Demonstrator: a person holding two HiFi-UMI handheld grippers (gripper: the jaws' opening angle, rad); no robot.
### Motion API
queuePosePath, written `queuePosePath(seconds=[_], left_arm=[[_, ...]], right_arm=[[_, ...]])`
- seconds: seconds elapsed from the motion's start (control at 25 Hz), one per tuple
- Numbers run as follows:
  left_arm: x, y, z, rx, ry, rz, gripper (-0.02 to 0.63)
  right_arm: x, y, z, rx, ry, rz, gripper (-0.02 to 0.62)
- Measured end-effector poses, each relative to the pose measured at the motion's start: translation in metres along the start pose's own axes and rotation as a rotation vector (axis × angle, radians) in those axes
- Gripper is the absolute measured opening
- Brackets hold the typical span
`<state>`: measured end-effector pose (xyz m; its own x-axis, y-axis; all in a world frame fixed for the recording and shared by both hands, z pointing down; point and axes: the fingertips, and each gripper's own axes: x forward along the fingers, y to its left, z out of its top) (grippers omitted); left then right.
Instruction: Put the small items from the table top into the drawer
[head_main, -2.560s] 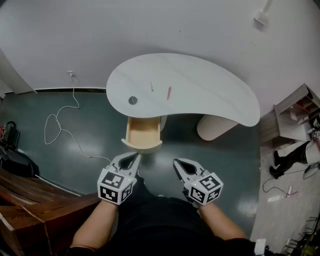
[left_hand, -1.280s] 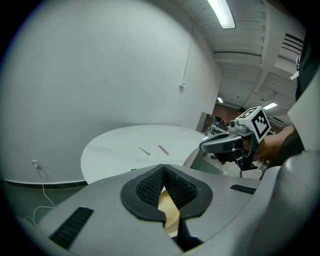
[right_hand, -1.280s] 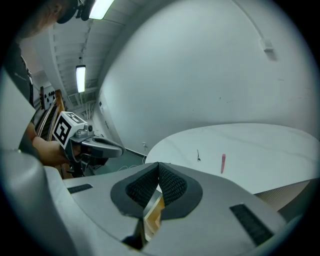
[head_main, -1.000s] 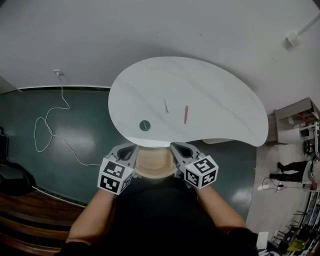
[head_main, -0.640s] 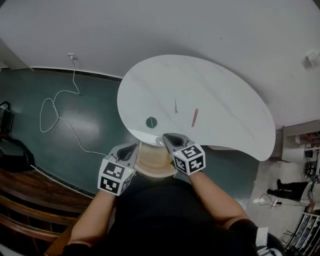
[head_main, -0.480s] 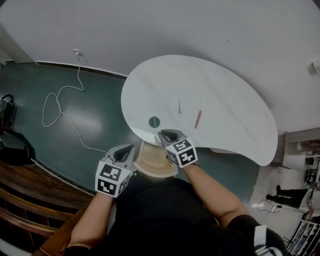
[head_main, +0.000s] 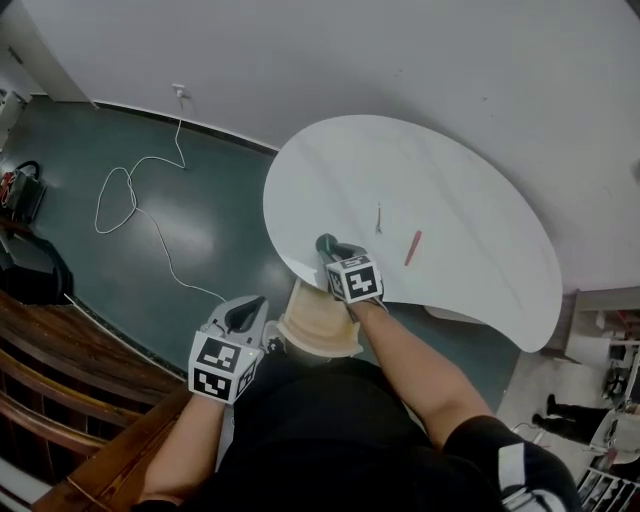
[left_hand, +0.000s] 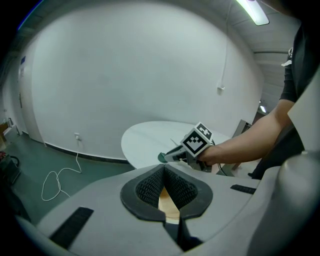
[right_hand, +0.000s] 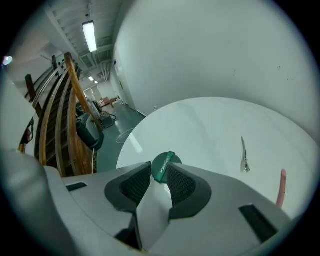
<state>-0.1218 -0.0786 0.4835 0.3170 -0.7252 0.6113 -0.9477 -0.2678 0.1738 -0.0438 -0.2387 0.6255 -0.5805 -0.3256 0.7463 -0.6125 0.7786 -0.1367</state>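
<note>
A small green round piece (head_main: 325, 243) with an upright tab (right_hand: 162, 166) lies near the front edge of the white table (head_main: 450, 200). My right gripper (right_hand: 159, 170) reaches over that edge (head_main: 330, 248). Its jaws have just been opening and stand open around the tab, close on both sides. A metal hair clip (head_main: 378, 217) (right_hand: 244, 157) and a pink stick (head_main: 412, 247) (right_hand: 281, 187) lie farther in. The wooden drawer (head_main: 318, 330) stands pulled out under the table. My left gripper (head_main: 247, 312) (left_hand: 164, 167) hangs shut and empty left of the drawer.
A white cable (head_main: 140, 200) loops over the green floor at the left. Dark wooden stairs (head_main: 60, 400) run along the lower left. The table's ribbed pedestal (head_main: 450, 315) stands under its right part. The wall is close behind the table.
My right gripper has moved from the drawer front up over the table edge to the green piece. The left gripper has drifted a little down and left.
</note>
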Motion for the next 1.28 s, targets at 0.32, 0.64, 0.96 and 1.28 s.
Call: queuePosePath(seconds=[0.32,0.64,0.96,1.28], left_arm=[[-0.008,0.011,-0.005,0.015,0.003,0.006,0.014],[-0.004,0.014,-0.002,0.044,0.001,-0.029,0.014],[0.009,0.006,0.003,0.081,0.007,-0.085,0.014],[0.031,0.000,0.004,0.041,0.032,-0.153,0.014]], right_arm=[[0.010,-0.005,-0.014,0.033,0.055,-0.021,0.063],[0.004,-0.006,-0.012,0.082,0.025,-0.007,0.009],[-0.031,-0.003,-0.003,0.111,-0.041,-0.017,0.009],[-0.064,0.028,-0.031,0.057,-0.047,0.068,0.008]])
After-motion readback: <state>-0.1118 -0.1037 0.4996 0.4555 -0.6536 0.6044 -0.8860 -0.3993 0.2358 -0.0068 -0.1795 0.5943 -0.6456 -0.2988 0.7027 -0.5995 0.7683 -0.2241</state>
